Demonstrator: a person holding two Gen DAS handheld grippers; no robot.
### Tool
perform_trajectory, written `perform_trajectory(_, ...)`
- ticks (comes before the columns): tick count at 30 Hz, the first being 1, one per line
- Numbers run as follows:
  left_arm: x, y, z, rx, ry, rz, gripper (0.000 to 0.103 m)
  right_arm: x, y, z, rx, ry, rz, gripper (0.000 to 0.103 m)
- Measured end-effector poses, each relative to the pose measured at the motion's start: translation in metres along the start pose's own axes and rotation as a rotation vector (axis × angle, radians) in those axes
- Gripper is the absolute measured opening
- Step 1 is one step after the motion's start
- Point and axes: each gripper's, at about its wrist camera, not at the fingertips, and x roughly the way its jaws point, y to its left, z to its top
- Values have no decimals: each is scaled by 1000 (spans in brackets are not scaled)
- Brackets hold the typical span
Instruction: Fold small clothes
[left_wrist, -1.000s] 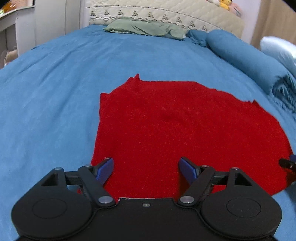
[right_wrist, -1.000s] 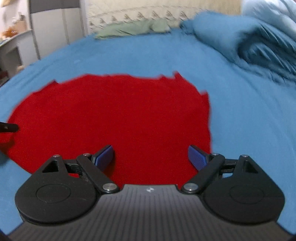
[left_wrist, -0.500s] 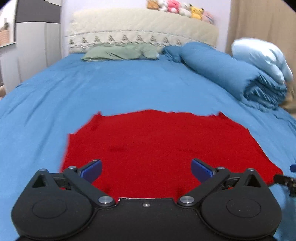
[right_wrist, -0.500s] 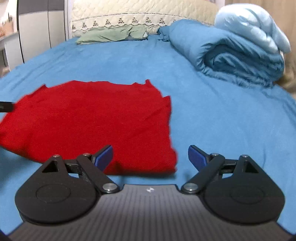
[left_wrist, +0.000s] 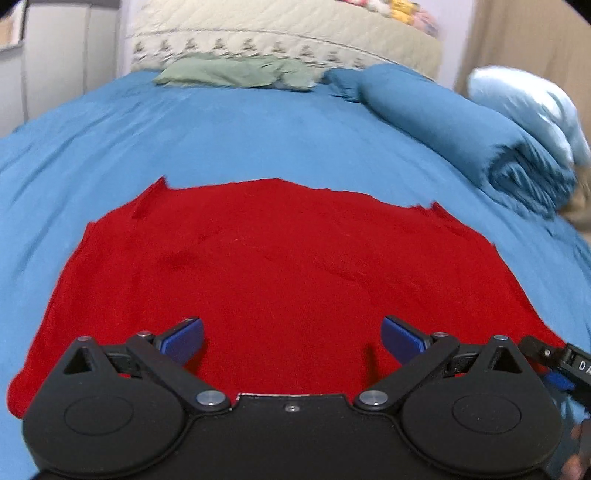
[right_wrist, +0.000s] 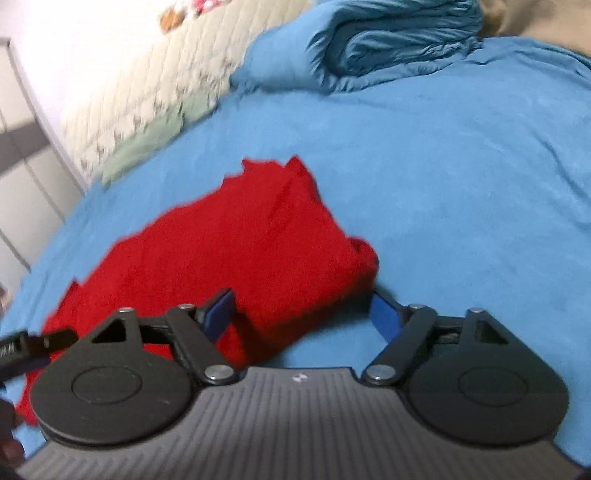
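A red garment (left_wrist: 280, 266) lies spread flat on the blue bedsheet (left_wrist: 221, 140). My left gripper (left_wrist: 291, 332) hovers over the garment's near edge with its blue pads wide open and nothing between them. In the right wrist view the red garment (right_wrist: 229, 251) fills the left middle, and its near right corner lies between the jaws of my right gripper (right_wrist: 301, 314). Those jaws are closing, and the pads stand clear of the cloth. The right gripper (left_wrist: 554, 362) also shows at the right edge of the left wrist view.
A rolled blue duvet (left_wrist: 461, 129) and a pale blue pillow (left_wrist: 532, 107) lie at the right of the bed. A green cloth (left_wrist: 236, 72) rests against the beige quilted headboard (left_wrist: 280, 37). White cabinets (right_wrist: 22, 177) stand to the left.
The left gripper's jaws widened and it drew back, so more of the garment shows. The right gripper shifted to the garment's right corner, rolled sideways, and its jaws narrowed.
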Motion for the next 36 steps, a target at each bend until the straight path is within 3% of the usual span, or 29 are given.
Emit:
perform_trajectory(5, 3, 16, 4, -80, 5, -3, 103, 10, 0, 1, 70, -31, 38, 82)
perform_trajectory(10, 13, 29, 4, -121, 17, 30, 103, 18, -2, -2, 72, -47, -2, 71)
perform_trajectory(13, 15, 28, 4, -114, 27, 40, 103, 18, 6, -2, 20, -43, -49, 53)
perform_trajectory(15, 19, 24, 2, -85, 43, 53, 103, 18, 13, 0, -20, -40, -92, 31)
perform_trajectory(19, 20, 18, 0, -31, 54, 82, 103, 12, 56, 22, -101, -34, -138, 26)
perform_trajectory(22, 7, 33, 6, -75, 63, 81, 103, 1, 115, 44, -188, -72, -32, 26)
perform_trajectory(25, -15, 66, 12, -124, 64, 138, 103, -11, 195, 47, -354, -97, 147, 25)
perform_trajectory(29, -42, 119, 8, -187, 86, 163, 103, -16, 274, 3, -585, -7, 488, 23)
perform_trajectory(30, -46, 133, 3, -208, 107, 181, 103, -10, 289, -18, -669, 40, 529, 23)
perform_trajectory(32, -47, 155, -4, -243, 159, 214, 102, 8, 307, -58, -779, 116, 539, 22)
perform_trajectory(34, -44, 174, -11, -279, 206, 218, 101, 32, 312, -86, -803, 208, 516, 22)
perform_trajectory(36, -47, 182, -13, -274, 209, 195, 100, 41, 310, -98, -794, 231, 513, 22)
